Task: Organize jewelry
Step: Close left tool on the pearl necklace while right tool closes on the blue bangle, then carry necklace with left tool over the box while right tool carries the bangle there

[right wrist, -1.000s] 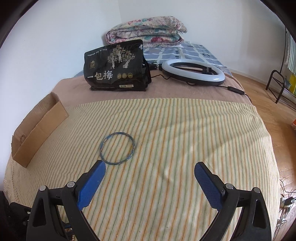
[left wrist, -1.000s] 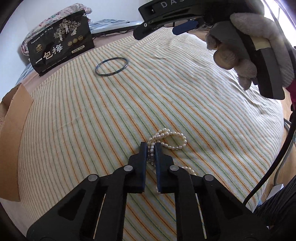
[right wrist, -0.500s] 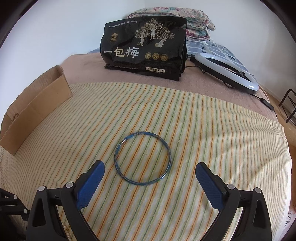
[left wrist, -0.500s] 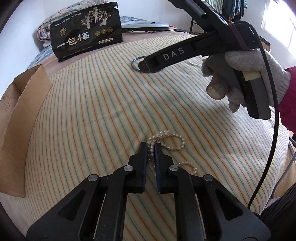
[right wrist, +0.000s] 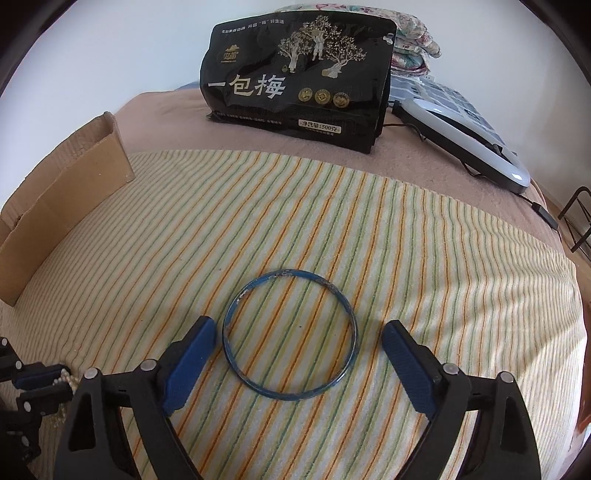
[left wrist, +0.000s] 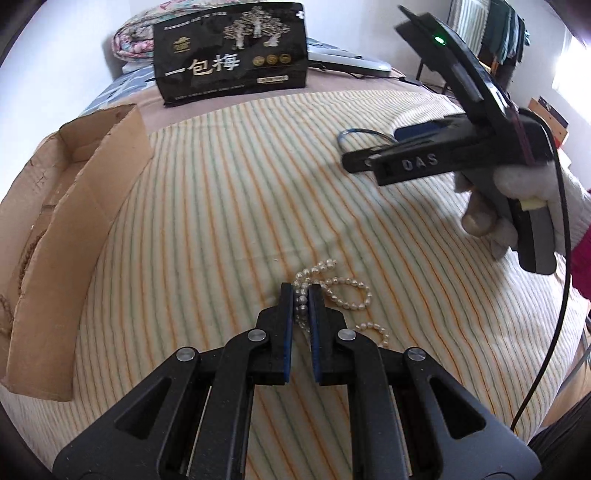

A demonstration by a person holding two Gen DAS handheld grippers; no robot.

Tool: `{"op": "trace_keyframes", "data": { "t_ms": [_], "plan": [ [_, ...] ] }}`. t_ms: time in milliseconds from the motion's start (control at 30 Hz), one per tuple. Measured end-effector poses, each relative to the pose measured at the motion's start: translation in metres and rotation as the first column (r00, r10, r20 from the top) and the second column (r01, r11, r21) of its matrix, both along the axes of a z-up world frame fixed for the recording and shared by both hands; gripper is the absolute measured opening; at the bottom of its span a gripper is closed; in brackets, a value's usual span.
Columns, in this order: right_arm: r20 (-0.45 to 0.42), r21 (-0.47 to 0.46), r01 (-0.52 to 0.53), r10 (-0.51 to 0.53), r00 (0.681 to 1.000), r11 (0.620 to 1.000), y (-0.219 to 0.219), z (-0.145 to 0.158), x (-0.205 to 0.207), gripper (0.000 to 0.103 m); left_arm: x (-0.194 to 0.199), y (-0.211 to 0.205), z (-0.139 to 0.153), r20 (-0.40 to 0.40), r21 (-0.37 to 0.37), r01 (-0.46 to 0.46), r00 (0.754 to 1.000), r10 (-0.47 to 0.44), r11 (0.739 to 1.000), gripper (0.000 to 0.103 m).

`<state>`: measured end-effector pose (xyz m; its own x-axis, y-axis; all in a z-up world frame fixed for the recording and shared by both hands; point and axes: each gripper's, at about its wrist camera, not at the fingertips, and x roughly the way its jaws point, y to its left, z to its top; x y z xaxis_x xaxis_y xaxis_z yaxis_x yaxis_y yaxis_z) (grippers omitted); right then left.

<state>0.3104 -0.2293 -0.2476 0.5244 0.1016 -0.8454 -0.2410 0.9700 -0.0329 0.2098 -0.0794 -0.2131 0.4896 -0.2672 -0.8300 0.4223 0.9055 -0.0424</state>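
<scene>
Right gripper (right wrist: 295, 354) has closed in on blue bangle (right wrist: 290, 334), jaws wide either side.
Left gripper (left wrist: 302, 295) clamps pearl necklace (left wrist: 347, 291), nearer than bangle; cardboard box (left wrist: 74, 206) likely next.

- The left gripper (left wrist: 301, 295) is held low and pointed forward, its jaws drawn nearly together.
- The right gripper (right wrist: 297, 341) is held low with jaws spread wide, gripped by a gloved right hand (left wrist: 517, 199).

Black bag (right wrist: 295, 70), ring light (right wrist: 469, 136), perhaps quilts (right wrist: 413, 31)
</scene>
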Motion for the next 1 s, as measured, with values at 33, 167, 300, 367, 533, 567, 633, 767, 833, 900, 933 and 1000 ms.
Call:
{"op": "trace_keyframes", "data": {
  "t_ms": [33,167,300,367,533,567,633,767,833,900,933,1000],
  "plan": [
    [0.001,0.001,-0.005,0.005,1.000,1.000,0.001,0.001,0.000,0.085,0.003,0.002,0.000,0.001,0.001,-0.011,1.000,0.011,1.000,0.008],
    [-0.003,0.003,-0.026,0.026,1.000,1.000,0.003,0.003,-0.002,0.073,0.008,0.015,0.003,-0.005,-0.017,-0.049,0.999,0.049,0.999,0.008],
    [0.002,-0.002,-0.024,0.024,1.000,1.000,0.004,0.004,-0.004,0.073,0.009,0.023,0.005,-0.007,-0.033,-0.072,0.997,0.072,0.997,0.007],
    [0.011,-0.003,-0.015,0.015,1.000,1.000,0.004,0.007,-0.006,0.073,0.010,0.026,0.007,-0.005,-0.038,-0.077,0.997,0.077,0.996,0.007],
    [0.036,0.013,-0.010,0.010,0.999,1.000,0.003,0.021,-0.016,0.073,0.008,0.034,0.018,0.009,-0.061,-0.093,0.996,0.093,0.994,0.007],
    [0.041,0.015,-0.011,0.010,0.999,1.000,0.003,0.024,-0.018,0.073,0.008,0.036,0.021,0.013,-0.066,-0.095,0.995,0.096,0.993,0.007],
    [0.050,0.021,-0.012,0.011,0.999,1.000,0.004,0.030,-0.022,0.073,0.005,0.039,0.027,0.025,-0.073,-0.100,0.994,0.102,0.992,0.007],
    [0.068,0.027,-0.018,0.016,0.998,0.999,0.006,0.043,-0.031,0.073,0.002,0.045,0.040,0.046,-0.085,-0.109,0.992,0.114,0.990,0.007],
    [0.077,0.029,-0.025,0.023,0.997,0.999,0.009,0.049,-0.034,0.073,0.001,0.048,0.047,0.057,-0.088,-0.112,0.991,0.118,0.990,0.007],
    [0.085,0.029,-0.033,0.030,0.996,0.999,0.011,0.056,-0.038,0.073,-0.001,0.051,0.054,0.070,-0.091,-0.115,0.990,0.122,0.989,0.007],
    [0.088,0.029,-0.037,0.034,0.996,0.999,0.013,0.059,-0.039,0.073,-0.001,0.053,0.057,0.076,-0.094,-0.117,0.989,0.125,0.989,0.007],
    [0.096,0.030,-0.044,0.041,0.995,0.999,0.017,0.065,-0.042,0.073,-0.002,0.056,0.064,0.087,-0.101,-0.122,0.988,0.131,0.987,0.007]
  ]
}}
